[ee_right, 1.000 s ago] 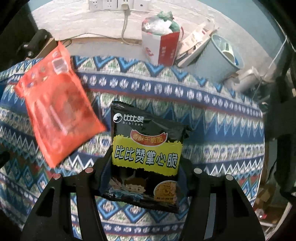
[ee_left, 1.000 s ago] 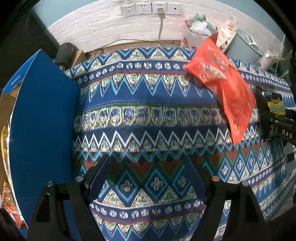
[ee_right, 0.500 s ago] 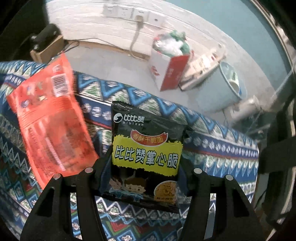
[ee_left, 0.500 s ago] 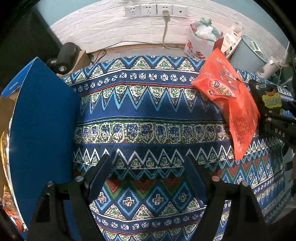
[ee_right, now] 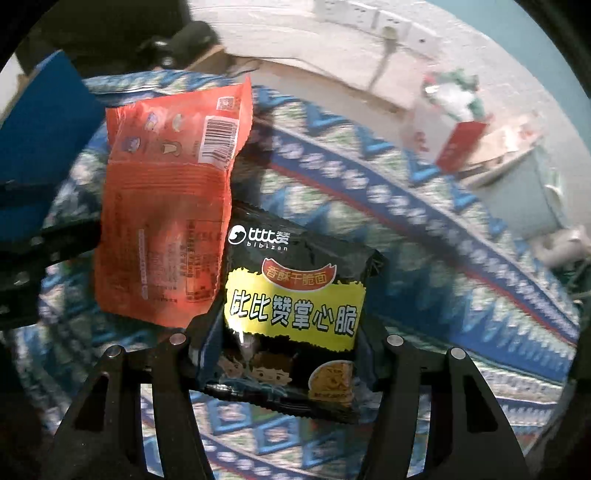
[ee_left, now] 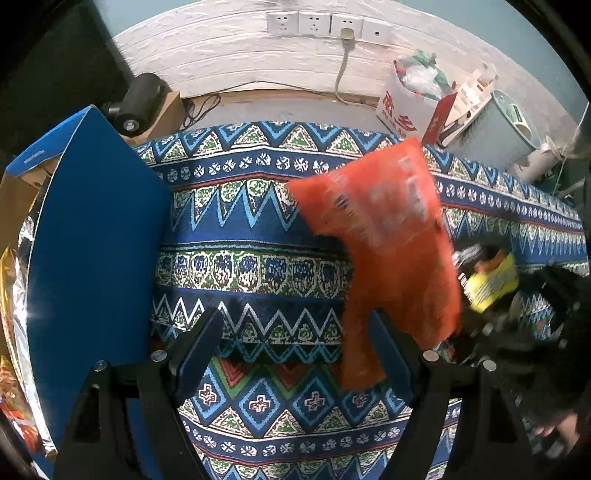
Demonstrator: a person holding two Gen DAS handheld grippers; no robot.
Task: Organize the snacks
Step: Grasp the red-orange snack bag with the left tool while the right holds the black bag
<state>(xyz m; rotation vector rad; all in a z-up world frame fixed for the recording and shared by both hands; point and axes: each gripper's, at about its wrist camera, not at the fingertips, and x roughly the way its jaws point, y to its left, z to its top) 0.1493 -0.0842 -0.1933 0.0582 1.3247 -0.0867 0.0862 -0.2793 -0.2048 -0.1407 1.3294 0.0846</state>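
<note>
- Right wrist view: right gripper [ee_right: 291, 354] is clamped on the black noodle packet [ee_right: 293, 314], held above the tablecloth [ee_right: 424, 258]; light, crinkly, crushable, so pinch the edge seam.
- Left gripper [ee_left: 295, 343] is wide open, holding nothing, beside the orange snack bag [ee_left: 384, 247].

A lived-in room at home, by the look of it: a counter draped in a zigzag-patterned cloth [ee_left: 258, 229], a white brick-textured wall carrying a row of sockets [ee_left: 325, 24] with one plug in, a carton stuffed with rubbish [ee_left: 413, 99] on the floor, a grey bin [ee_left: 498, 129] beside it.
</note>
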